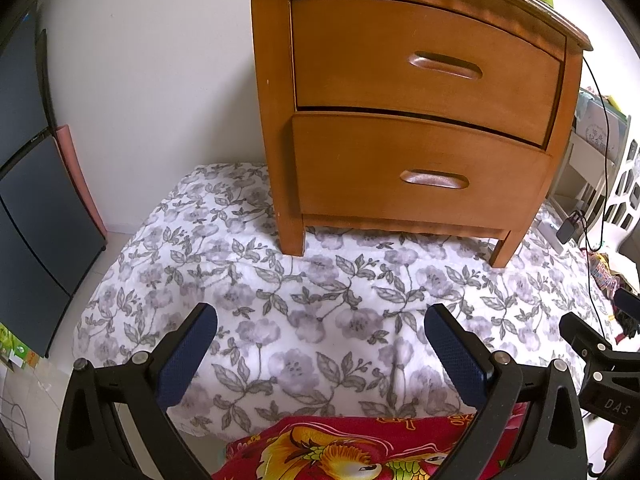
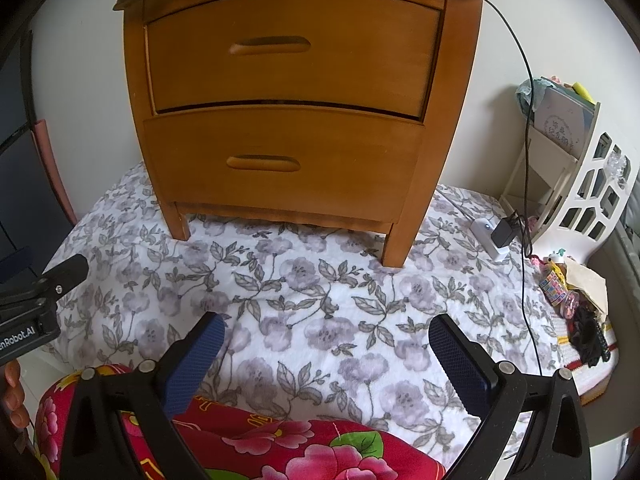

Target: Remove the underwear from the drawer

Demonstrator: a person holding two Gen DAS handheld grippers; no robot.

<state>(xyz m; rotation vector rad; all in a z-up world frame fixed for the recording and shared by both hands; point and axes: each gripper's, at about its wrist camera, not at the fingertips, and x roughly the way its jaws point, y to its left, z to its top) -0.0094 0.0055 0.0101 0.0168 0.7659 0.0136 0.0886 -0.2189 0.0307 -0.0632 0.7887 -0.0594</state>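
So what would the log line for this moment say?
stage: start | both wooden nightstand drawers shut | left gripper open | right gripper open

The setting was a home bedroom: a wooden two-drawer nightstand (image 2: 288, 96) stood on a quilted floral blanket (image 2: 320, 300), with a red flowered fabric (image 2: 280, 452) in the foreground. A white shelf (image 2: 576, 168) holding books and a plugged-in charger (image 2: 502, 234) sat against the plain wall.
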